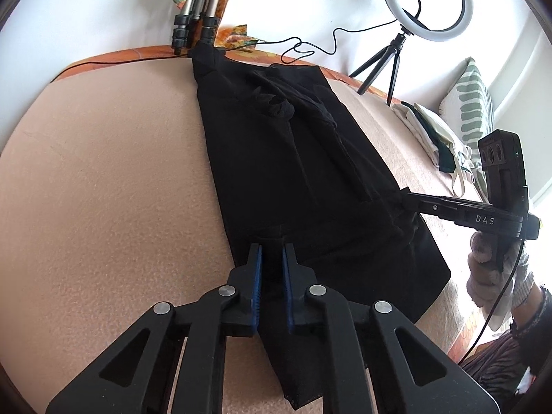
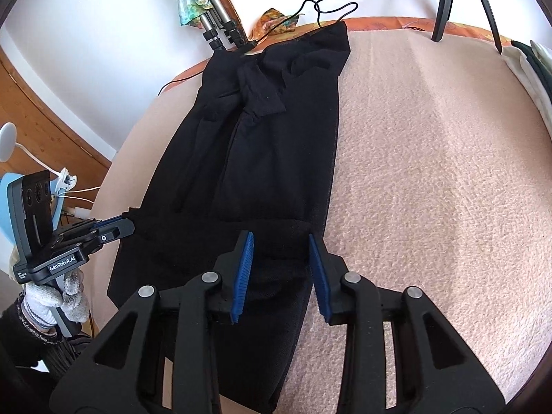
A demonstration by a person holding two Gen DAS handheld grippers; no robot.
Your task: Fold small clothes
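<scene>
Left wrist view shows a black garment (image 1: 293, 158) lying lengthwise on a pink blanket (image 1: 103, 172), its far end by the tripod legs (image 1: 193, 31) and its near hem under both grippers. The left gripper (image 1: 272, 258) has its blue pads nearly together with a narrow fold of the hem pinched between them. In the right wrist view, the right gripper (image 2: 281, 252) stands partly open over the other hem corner: cloth lies between the pads, but they do not clearly press on it.

To do this fold well, I would judge that the right gripper should close firmly on its corner first, so both corners are held alike. Then both hands should rise together, keeping the hem taut and level, and carry it toward the far end. The bunched straps or sleeves (image 2: 262, 96) near the top look likely to make a lump; lay the hem just short of them.
</scene>
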